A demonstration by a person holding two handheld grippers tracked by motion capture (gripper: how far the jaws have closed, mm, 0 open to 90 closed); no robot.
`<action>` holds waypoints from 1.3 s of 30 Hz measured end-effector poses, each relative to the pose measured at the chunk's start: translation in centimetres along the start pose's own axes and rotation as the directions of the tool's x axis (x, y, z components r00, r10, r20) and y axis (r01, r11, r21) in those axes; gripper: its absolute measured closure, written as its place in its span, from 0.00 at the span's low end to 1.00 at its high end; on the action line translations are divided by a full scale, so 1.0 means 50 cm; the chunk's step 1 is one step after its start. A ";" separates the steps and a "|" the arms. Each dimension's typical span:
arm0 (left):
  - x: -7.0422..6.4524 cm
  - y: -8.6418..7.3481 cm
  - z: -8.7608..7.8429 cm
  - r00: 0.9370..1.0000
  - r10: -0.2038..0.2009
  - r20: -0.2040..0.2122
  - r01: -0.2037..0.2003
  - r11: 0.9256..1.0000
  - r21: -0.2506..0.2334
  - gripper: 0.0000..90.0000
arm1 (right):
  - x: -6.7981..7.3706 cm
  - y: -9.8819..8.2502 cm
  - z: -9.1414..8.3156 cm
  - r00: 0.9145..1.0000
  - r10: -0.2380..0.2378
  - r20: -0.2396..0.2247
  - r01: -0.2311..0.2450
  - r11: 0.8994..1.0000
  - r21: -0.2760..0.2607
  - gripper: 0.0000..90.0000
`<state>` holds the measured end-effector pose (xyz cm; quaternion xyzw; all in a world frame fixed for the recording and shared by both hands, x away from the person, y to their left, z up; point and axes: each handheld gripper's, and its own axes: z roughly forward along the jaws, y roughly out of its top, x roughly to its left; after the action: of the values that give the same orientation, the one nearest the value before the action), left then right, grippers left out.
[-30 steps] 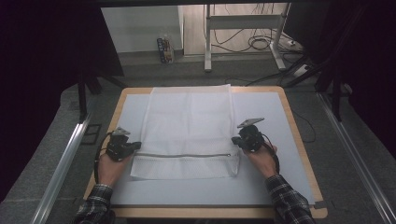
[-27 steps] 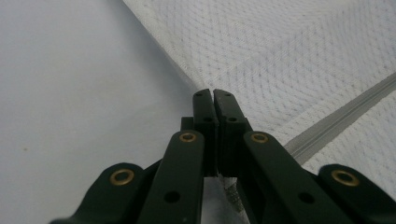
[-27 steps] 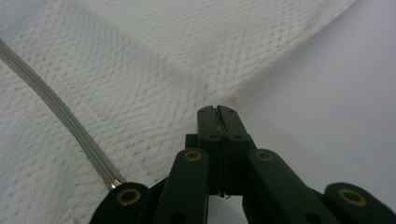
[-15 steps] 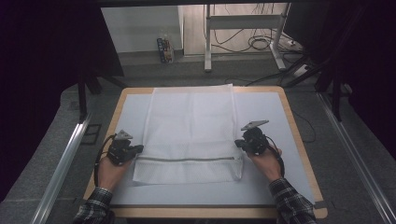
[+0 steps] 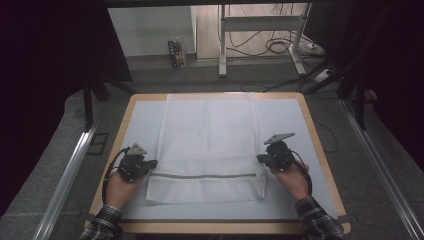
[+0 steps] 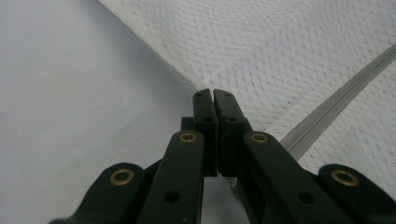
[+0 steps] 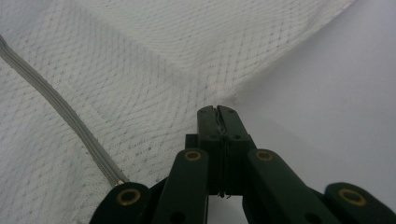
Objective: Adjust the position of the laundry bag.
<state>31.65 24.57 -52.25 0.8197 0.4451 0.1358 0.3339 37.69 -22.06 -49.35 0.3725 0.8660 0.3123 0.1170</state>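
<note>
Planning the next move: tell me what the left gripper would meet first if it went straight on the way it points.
The left gripper points across the white mesh bag, its shut jaws at the bag's edge. Going straight on, it would likely meet the mesh first; height above the cloth is unclear.

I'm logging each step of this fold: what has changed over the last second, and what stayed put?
Both grippers, the left gripper and the right gripper, moved toward the far side of the table, each pinching a side edge of the white mesh bag. The folded near flap with the grey zipper slid farther up over the bag. Both stayed shut on the mesh; the bag's far end kept its place.
</note>
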 end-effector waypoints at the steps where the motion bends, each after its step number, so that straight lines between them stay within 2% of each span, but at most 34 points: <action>1: -0.005 0.002 0.001 1.000 0.013 -0.003 -0.013 1.000 0.007 0.99 | 0.001 -0.002 -0.002 1.000 0.004 0.000 -0.004 1.000 0.001 0.98; 5: -0.016 0.005 0.004 1.000 0.031 0.002 -0.031 0.999 0.019 0.99 | 0.001 -0.013 -0.011 1.000 0.005 0.004 -0.005 1.000 0.012 0.98; 10: -0.027 0.003 0.004 1.000 0.024 0.019 -0.024 1.000 0.016 0.99 | -0.001 -0.024 -0.021 1.000 0.011 0.004 -0.011 1.000 0.012 0.98; 17: -0.052 -0.001 0.005 0.998 0.038 0.040 -0.039 0.999 0.026 0.99 | -0.005 -0.048 -0.042 0.999 0.034 0.001 -0.034 0.999 0.015 0.98; 39: -0.086 -0.013 -0.002 0.996 0.069 0.065 -0.071 0.997 0.031 0.99 | 0.000 -0.090 -0.072 0.999 0.047 -0.018 -0.047 0.999 0.021 0.98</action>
<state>28.74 21.35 -52.29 0.8441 0.4075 0.1137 0.3294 33.51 -26.07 -49.37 0.3910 0.8613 0.3093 0.0979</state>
